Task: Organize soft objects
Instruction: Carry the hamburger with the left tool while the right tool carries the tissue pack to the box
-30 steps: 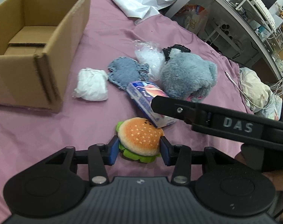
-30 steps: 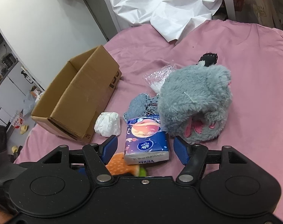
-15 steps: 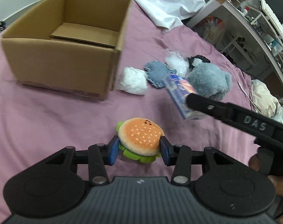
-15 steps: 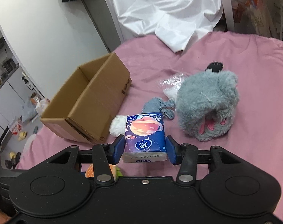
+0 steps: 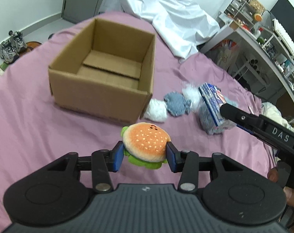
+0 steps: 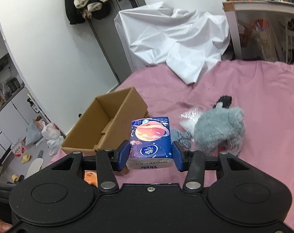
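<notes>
pink bedspread [image 5: 30, 116] | left gripper [image 5: 145, 155] clamps burger plush [image 5: 145, 141] | right gripper [image 6: 150, 153] clamps tissue pack [image 6: 150, 141] | shoes [image 5: 11, 44] left-view only

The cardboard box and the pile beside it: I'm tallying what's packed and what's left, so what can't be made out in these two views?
- Cardboard box, left wrist view: floor under the near wall is hidden.
- Box, right wrist view: tissue pack covers its right end.
- Grey plush: motion-blurred in both views; tissue pack covers part of it in the left wrist view.
- Burger toy, right wrist view: only an orange sliver behind the gripper body.
</notes>
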A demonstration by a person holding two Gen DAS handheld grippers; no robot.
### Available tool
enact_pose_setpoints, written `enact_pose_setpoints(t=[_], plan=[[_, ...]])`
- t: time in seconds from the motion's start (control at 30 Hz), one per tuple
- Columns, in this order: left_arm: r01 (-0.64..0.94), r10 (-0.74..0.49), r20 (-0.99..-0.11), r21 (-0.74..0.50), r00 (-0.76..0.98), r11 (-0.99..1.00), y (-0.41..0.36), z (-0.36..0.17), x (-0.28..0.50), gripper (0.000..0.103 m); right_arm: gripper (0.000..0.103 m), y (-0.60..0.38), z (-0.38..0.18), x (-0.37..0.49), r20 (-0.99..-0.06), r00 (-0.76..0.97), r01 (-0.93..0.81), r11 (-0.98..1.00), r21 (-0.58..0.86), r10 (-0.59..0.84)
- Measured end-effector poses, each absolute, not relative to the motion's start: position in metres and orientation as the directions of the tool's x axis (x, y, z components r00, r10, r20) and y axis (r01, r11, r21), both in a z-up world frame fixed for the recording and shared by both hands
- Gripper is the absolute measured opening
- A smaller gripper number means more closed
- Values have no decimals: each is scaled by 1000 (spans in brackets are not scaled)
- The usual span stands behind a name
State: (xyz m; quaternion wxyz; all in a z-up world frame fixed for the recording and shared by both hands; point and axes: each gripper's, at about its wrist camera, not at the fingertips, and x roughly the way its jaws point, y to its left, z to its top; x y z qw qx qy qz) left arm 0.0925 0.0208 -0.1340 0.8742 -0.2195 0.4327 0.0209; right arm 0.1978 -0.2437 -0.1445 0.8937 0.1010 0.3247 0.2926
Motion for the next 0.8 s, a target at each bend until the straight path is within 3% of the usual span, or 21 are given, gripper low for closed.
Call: enact_pose_setpoints(t=[0.8], plan=[[-232,-88,-702,-347,706,909,57,-92,106,45,46,-204,-109,202,-429,614,-594,746,301,662]])
